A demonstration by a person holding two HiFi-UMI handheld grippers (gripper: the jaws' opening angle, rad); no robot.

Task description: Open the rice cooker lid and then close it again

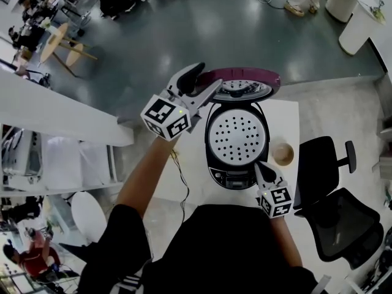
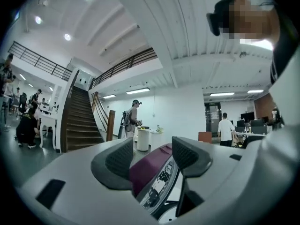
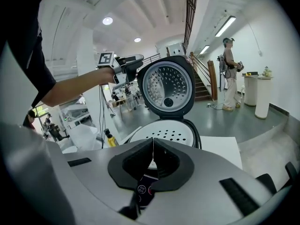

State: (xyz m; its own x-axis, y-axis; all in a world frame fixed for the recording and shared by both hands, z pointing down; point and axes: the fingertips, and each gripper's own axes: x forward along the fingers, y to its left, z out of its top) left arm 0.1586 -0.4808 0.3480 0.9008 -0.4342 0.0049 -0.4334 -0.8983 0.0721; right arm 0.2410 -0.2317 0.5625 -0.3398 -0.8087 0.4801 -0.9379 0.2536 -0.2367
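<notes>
In the head view, the black and white rice cooker (image 1: 233,177) sits on the white table (image 1: 288,118) right in front of the person. Its maroon-topped rice cooker lid (image 1: 245,76) is swung up and back, so the opening half of the task looks done. The left gripper (image 1: 205,81) reaches level to the lid's left edge, likely the handiest place from which to push it down. The right gripper (image 1: 260,166) is low by the cooker's front corner (probably to steady the body, though contact cannot be told).

In the left gripper view, the left gripper's (image 2: 152,157) fingers stand wide apart with the lid's (image 2: 149,167) maroon rim between them. No squeeze on it shows.

In the right gripper view, the right gripper's (image 3: 153,149) fingers are pressed together on nothing and aim down at the cooker (image 3: 164,134). The raised lid (image 3: 168,86) turns its perforated metal inner side to the camera.
</notes>
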